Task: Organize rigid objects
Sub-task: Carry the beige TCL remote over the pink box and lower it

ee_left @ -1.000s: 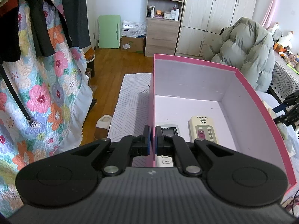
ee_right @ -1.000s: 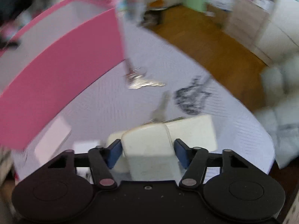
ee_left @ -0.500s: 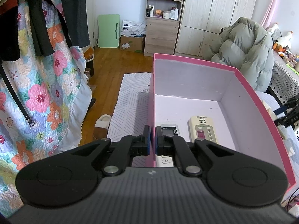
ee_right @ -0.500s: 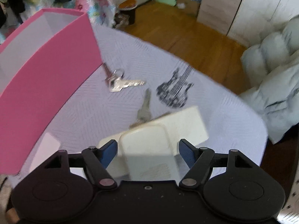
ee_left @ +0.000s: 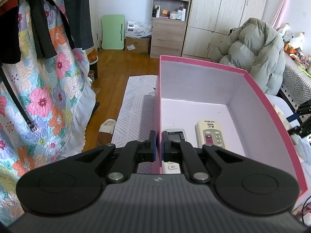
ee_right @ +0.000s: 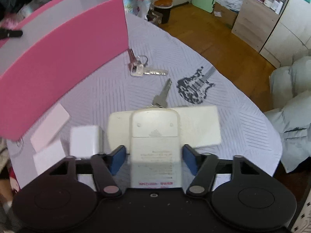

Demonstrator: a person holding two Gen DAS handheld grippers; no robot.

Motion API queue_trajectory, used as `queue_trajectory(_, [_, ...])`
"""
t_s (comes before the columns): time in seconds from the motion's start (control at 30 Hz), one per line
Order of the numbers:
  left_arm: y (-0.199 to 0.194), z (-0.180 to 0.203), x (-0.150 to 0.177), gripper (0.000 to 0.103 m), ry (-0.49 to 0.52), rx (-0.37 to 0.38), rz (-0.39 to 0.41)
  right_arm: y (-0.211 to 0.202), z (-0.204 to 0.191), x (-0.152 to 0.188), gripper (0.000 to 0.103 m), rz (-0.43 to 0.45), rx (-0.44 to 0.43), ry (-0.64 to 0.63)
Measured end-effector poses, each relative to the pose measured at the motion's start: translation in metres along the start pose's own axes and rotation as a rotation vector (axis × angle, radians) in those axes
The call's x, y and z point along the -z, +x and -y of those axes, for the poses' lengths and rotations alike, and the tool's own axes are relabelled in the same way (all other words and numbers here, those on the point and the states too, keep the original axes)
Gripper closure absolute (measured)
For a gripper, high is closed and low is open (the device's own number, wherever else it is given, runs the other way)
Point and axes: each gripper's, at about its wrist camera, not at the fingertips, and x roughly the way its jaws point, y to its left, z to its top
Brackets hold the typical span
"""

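Left gripper [ee_left: 158, 145] fingers clamp the pink box [ee_left: 268, 104] wall; only the right view shows the right gripper [ee_right: 153, 156] fingers closing, gaps remaining, around a face-down remote [ee_right: 155, 141], keys [ee_right: 144, 69] at twelve o'clock.

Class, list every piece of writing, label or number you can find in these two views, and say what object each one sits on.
No text can be read.
Cream remote in the pink box: header print too small.
Grey remote: screen and keys too small.
Remote back: black lines and red strip blurred.
Cardboard carton: label too small.
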Motion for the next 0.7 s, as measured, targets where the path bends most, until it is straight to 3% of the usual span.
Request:
queue_trajectory(0.07, [-0.001, -0.002, -0.001, 0.099, -0.004, 0.000, -0.003, -0.002, -0.003, -0.004, 0.042, -0.009, 0.043, 0.053])
queue_trajectory(0.33, [0.000, -0.006, -0.002, 0.098, -0.007, 0.005, -0.005, -0.043, -0.017, -0.007, 0.042, 0.134, 0.147, 0.166])
queue_trajectory(0.5, [-0.001, -0.008, -0.002, 0.098, -0.019, 0.024, -0.008, -0.069, -0.040, -0.010, 0.042, 0.155, 0.201, 0.095])
queue_trajectory(0.7, [0.000, -0.010, -0.001, 0.098, -0.014, 0.023, -0.005, -0.111, -0.071, -0.028, 0.042, 0.290, 0.198, 0.052])
